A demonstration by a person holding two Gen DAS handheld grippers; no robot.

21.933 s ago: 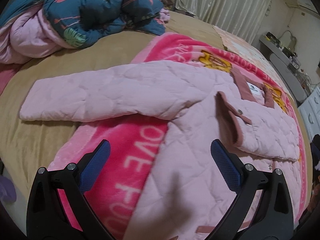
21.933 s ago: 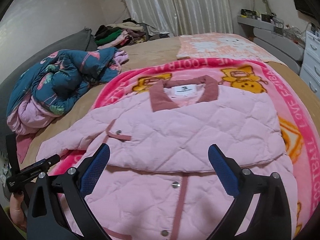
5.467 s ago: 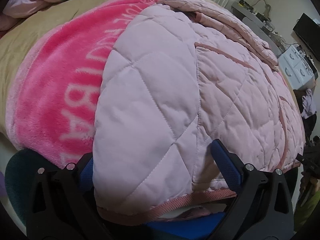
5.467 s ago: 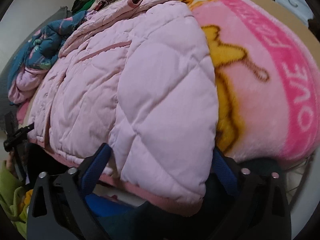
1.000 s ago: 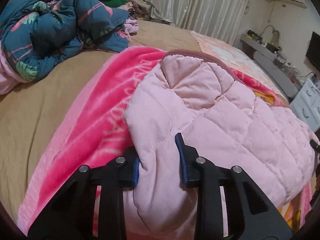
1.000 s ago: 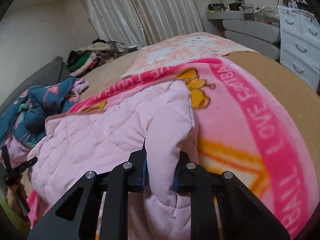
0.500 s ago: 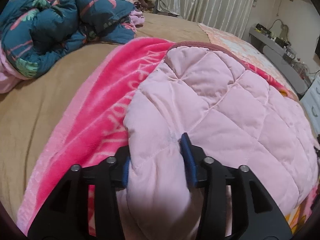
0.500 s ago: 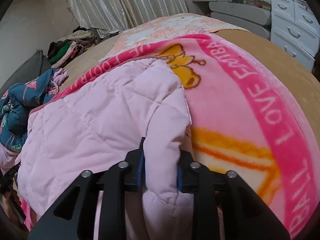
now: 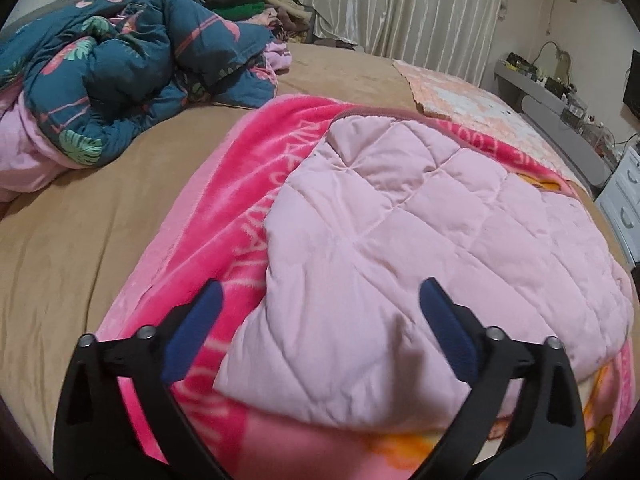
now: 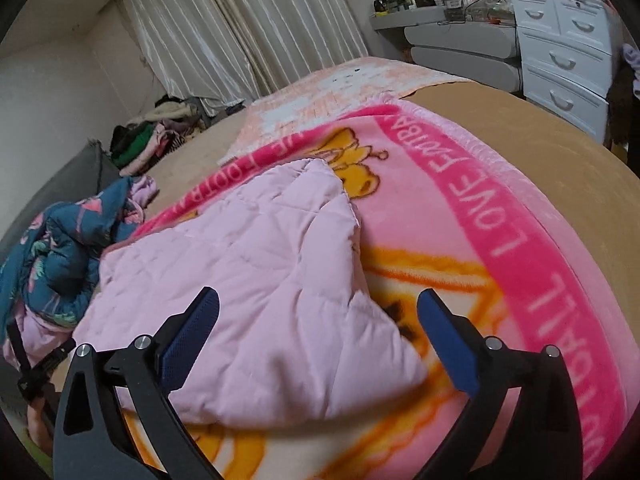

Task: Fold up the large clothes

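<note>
Ahead of my left gripper (image 9: 318, 330) lies item one: the pink quilted jacket (image 9: 400, 264), folded into a thick bundle on the pink blanket (image 9: 240, 208).

Left gripper: jaws opening, near full spread; the bundle's near corner sits between the blue pads (image 9: 192, 332), untouched. Nothing held.

Right gripper (image 10: 318, 332): jaws likewise opening wide; the jacket (image 10: 248, 280) edge lies between and below them, free of the pads. Nothing held.

Step in hand, as I judge it: release after a fold; the garment looks largely folded. Next move, I reckon: back both grippers clear without dragging the fabric, then either a last halving from the near edge or smoothing the puffy top layer, which may spring open.

Left view only: the teal floral duvet (image 9: 120, 68) close on the far left, the jacket's dark-pink trimmed edge (image 9: 400, 114) at the far side.

Right view only: white drawers (image 10: 568, 48) far right, the blanket's lettering and orange cartoon, and the other gripper (image 10: 36, 372) at the lower left, its state unclear there.
</note>
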